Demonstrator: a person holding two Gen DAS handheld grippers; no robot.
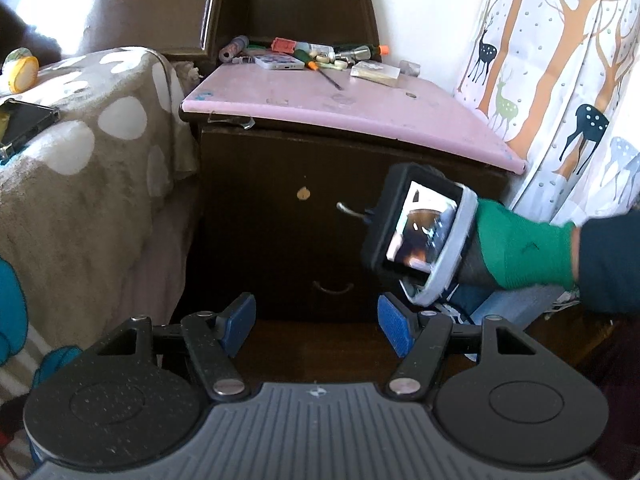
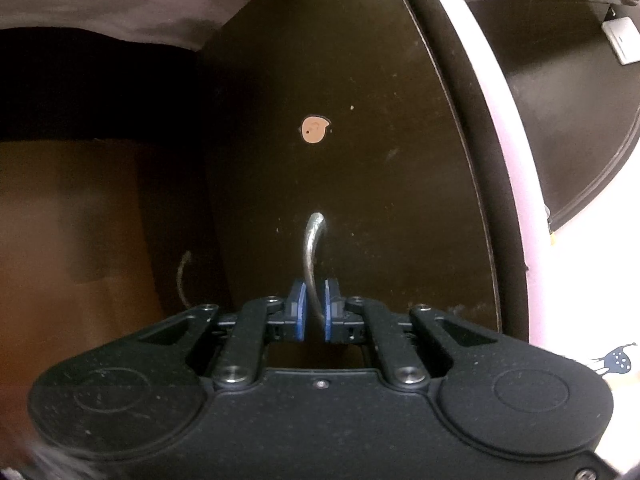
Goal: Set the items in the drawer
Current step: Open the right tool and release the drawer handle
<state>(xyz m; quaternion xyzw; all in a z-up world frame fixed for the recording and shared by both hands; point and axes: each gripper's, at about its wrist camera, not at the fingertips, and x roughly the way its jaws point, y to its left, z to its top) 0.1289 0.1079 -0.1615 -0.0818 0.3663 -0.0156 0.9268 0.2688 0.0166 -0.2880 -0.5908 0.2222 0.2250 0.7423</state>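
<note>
My right gripper (image 2: 313, 307) jaws are clamped on the drawer handle (image 2: 312, 248); pull straight out along the slide, no twisting, left gripper (image 1: 316, 328) jaws wide and empty, items (image 1: 308, 58) up on the nightstand (image 1: 360, 104).

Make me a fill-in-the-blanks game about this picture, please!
1. The right hand-held gripper is shut on the metal ____ of the dark nightstand.
2. The top of the nightstand is coloured ____.
3. The left hand-held gripper holds ____.
4. The glove on the person's hand is ____.

Missing words: handle; pink; nothing; green
</note>
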